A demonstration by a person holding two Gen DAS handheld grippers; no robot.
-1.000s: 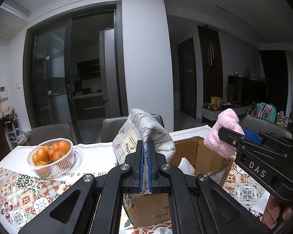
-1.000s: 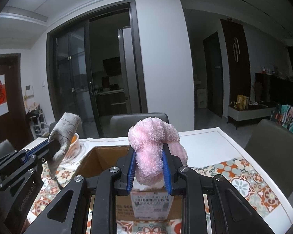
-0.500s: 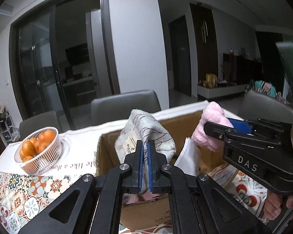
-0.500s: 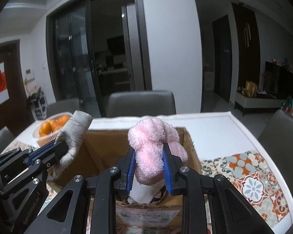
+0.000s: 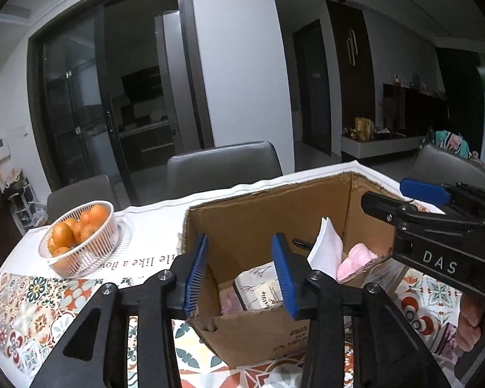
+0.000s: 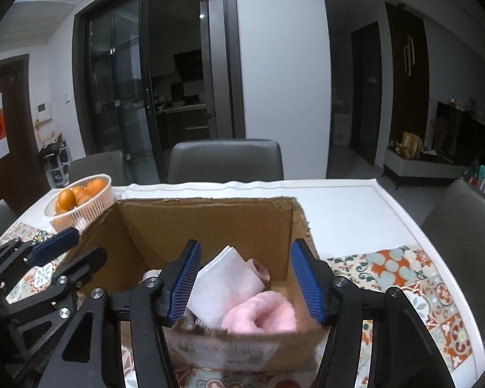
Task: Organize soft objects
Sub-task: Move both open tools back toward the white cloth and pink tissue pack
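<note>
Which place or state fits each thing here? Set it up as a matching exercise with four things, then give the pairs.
Things:
1. pink fluffy cloth
2. oranges
3. left gripper
4. white folded cloth

Places or states:
A. in the white basket
B. open, holding nothing
C. leaning upright in the cardboard box
D. lying at the box's right side

Pairs: 1-D, 2-A, 3-B, 4-C

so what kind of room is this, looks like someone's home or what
Most likely a home dining area. A table with a patterned cloth has grey dining chairs around it, a basket of oranges sits on it, and glass sliding doors behind seem to open onto a kitchen.
</note>
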